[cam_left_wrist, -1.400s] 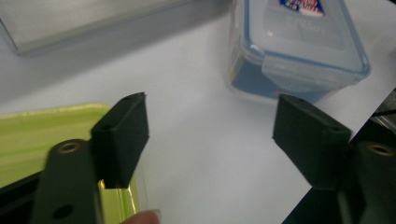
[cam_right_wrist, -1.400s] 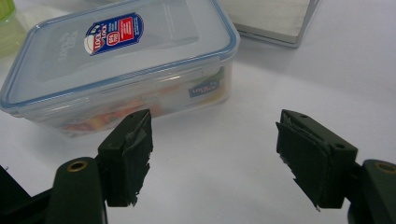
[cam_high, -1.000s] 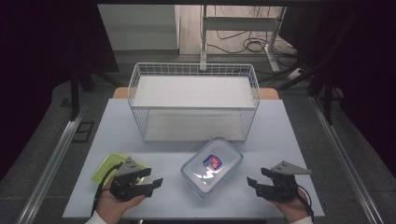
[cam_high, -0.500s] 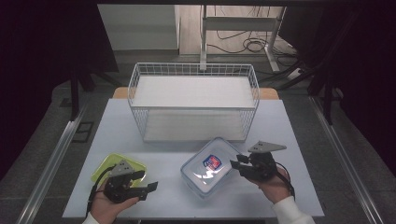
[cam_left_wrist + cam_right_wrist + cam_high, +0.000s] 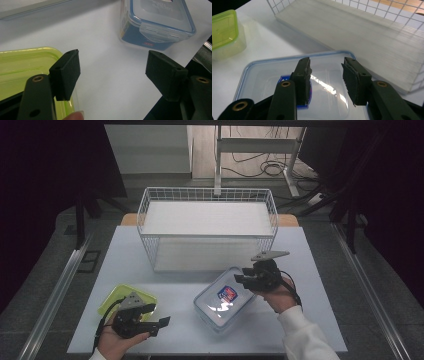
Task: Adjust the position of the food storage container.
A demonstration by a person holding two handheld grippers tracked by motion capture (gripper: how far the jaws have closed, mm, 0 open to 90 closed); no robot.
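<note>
The right gripper (image 5: 325,75), jaws parted around nothing, hovers just over the clear blue-rimmed lidded plastic box (image 5: 262,75), seemingly not touching. The left gripper (image 5: 112,72) gapes wide beside the green-lidded plastic container (image 5: 22,67).

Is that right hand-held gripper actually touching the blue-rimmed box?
Cannot tell. The right gripper view shows the right hand-held gripper open over the blue-rimmed box, neither contact nor gap plain.

A pale, blue-white rectangular table (image 5: 150,265) stands on a grey floor (image 5: 55,235), with a strip of light wooden board (image 5: 287,220) showing at its far edge. Silver metal rails (image 5: 55,292) run along both sides. Beyond it stand a white metal desk frame (image 5: 260,147) and tangled black cables (image 5: 260,167) on light flooring. Dark curtains (image 5: 50,165) close in left and right.
</note>
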